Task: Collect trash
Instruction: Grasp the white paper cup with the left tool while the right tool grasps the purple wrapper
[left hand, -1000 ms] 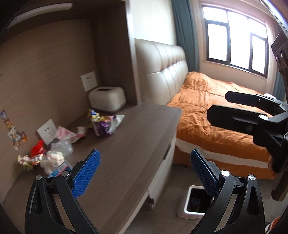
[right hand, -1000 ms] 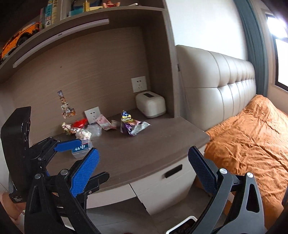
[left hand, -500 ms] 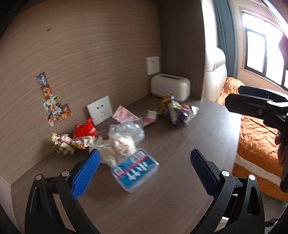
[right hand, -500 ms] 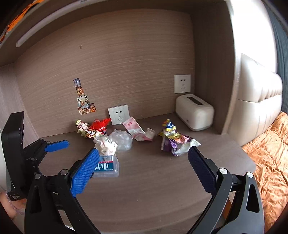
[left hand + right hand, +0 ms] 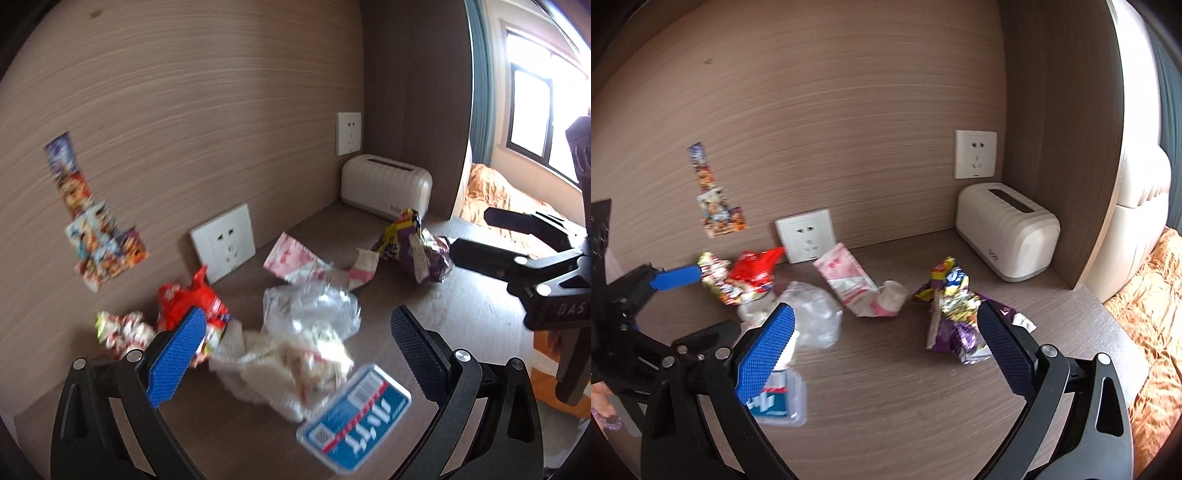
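Trash lies along the back of the wooden desk (image 5: 916, 410). From left to right there is a crumpled colourful wrapper (image 5: 122, 328), a red wrapper (image 5: 184, 302), a clear plastic bag (image 5: 317, 306), a pink-white wrapper (image 5: 291, 258) and a purple snack bag (image 5: 417, 251). A crumpled white tissue wad (image 5: 288, 362) and a blue-white tissue packet (image 5: 354, 410) lie nearest. My left gripper (image 5: 295, 332) is open just above the wad. My right gripper (image 5: 886, 321) is open and holds nothing. It hangs over the desk between the clear bag (image 5: 812, 314) and the purple bag (image 5: 953, 317).
A white ribbed box (image 5: 1008, 229) stands in the back right corner against a wooden side panel (image 5: 1063, 129). Two wall sockets (image 5: 805, 234) and stickers (image 5: 716, 206) are on the back wall. A bed with an orange cover (image 5: 1148, 295) lies to the right.
The left view swung from the bed and floor bin onto the desk trash. Both grippers have moved closer to the pile and stayed open.
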